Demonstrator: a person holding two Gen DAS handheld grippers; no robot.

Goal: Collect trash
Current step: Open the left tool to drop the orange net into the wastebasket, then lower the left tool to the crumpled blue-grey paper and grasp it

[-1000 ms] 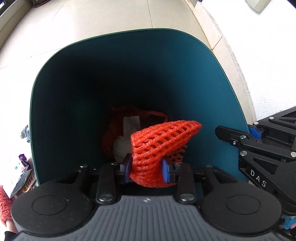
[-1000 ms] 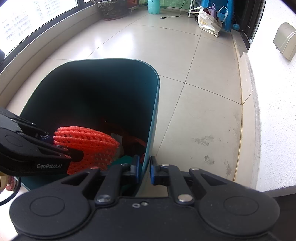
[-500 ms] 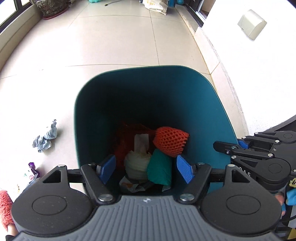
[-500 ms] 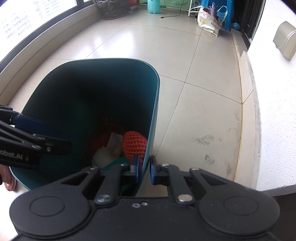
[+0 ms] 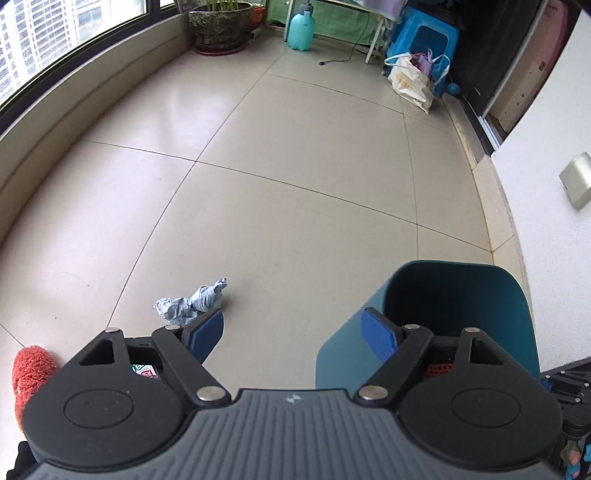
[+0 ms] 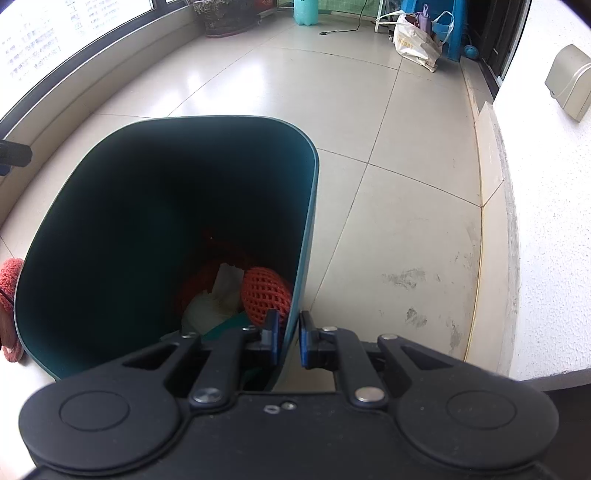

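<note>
A teal trash bin (image 6: 310,192) stands on the tiled floor. My right gripper (image 6: 289,339) is shut on the bin's right wall near the rim. Inside lie an orange foam net (image 6: 264,291), white crumpled paper (image 6: 218,295) and other scraps. In the left wrist view the bin (image 5: 343,354) is at the lower right. My left gripper (image 5: 293,334) is open and empty, above the floor left of the bin. A crumpled grey-blue paper wad (image 5: 190,303) lies on the floor just beyond its left finger. A colourful wrapper (image 5: 144,370) peeks out under the left finger.
A red fuzzy slipper (image 5: 27,373) is at the far left, also in the right wrist view (image 6: 9,277). A white wall (image 5: 554,184) runs along the right. A plant pot (image 5: 220,26), a green bottle (image 5: 301,26), a blue stool and a bag (image 5: 410,79) stand far back.
My left gripper opened and dropped the orange foam net into the bin, then rose and swung left away from the bin. My right gripper kept its hold on the bin wall.
</note>
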